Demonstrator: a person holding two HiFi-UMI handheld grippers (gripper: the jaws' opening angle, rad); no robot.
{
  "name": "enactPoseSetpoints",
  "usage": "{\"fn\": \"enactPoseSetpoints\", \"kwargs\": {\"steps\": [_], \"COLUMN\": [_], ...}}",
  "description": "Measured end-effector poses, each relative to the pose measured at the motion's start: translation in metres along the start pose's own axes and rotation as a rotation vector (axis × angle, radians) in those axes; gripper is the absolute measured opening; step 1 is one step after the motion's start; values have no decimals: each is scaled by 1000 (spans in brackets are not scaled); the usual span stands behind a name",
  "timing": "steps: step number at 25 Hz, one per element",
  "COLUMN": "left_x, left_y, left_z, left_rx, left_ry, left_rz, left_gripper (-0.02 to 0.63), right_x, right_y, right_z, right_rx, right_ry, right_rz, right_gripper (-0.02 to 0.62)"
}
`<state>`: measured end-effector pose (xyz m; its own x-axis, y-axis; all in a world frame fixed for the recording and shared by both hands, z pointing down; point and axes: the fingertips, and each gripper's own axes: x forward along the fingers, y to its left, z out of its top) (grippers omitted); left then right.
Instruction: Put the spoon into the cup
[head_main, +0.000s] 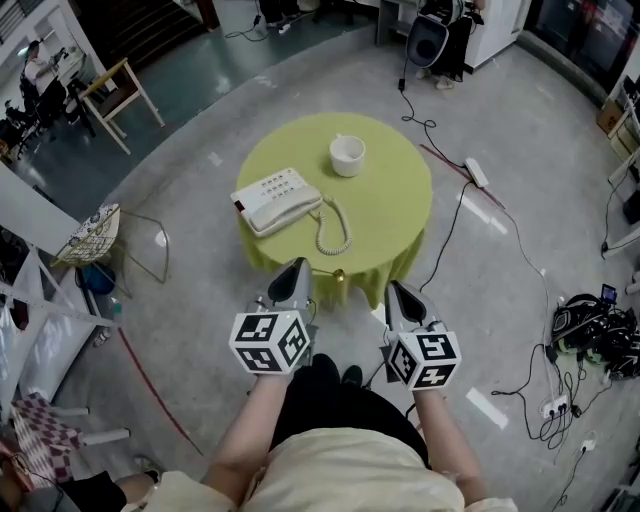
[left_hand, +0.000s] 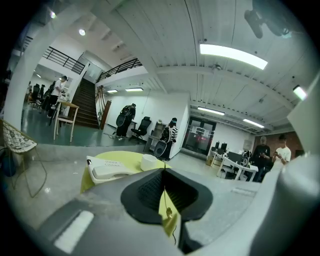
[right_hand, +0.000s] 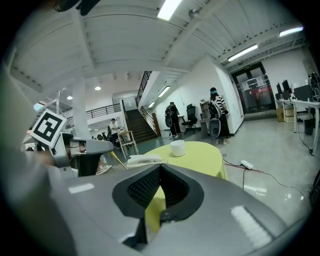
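A white cup (head_main: 347, 155) stands at the far side of the round table with the yellow-green cloth (head_main: 390, 200). It also shows as the cup (left_hand: 148, 161) and the cup (right_hand: 177, 147) in the two gripper views. A small golden thing (head_main: 338, 274), possibly the spoon, sits at the table's near edge; it is too small to be sure. My left gripper (head_main: 295, 268) and right gripper (head_main: 399, 290) hover side by side just short of that edge. Both point at the table with tips together and nothing between them, as the left gripper (left_hand: 164, 171) and right gripper (right_hand: 160, 168) show.
A white telephone (head_main: 277, 199) with a coiled cord (head_main: 333, 229) lies on the table's left half. Cables and a power strip (head_main: 476, 172) run over the floor at the right. A wire chair (head_main: 92, 233) stands at the left. People and desks are far off.
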<state>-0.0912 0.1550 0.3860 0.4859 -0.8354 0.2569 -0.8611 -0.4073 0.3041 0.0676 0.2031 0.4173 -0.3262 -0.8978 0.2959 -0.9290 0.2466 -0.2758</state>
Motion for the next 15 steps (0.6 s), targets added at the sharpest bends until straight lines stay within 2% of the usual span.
{"fn": "enactPoseSetpoints", "kwargs": {"steps": [15], "left_x": [45], "left_y": [15], "left_z": [10], "left_rx": [-14], "left_ry": [9], "left_rz": [0], "left_gripper": [3], "right_x": [31], "right_y": [-24], "right_z": [12], "right_rx": [4], "right_ry": [4], "right_rz": [-25], "right_gripper": [2]}}
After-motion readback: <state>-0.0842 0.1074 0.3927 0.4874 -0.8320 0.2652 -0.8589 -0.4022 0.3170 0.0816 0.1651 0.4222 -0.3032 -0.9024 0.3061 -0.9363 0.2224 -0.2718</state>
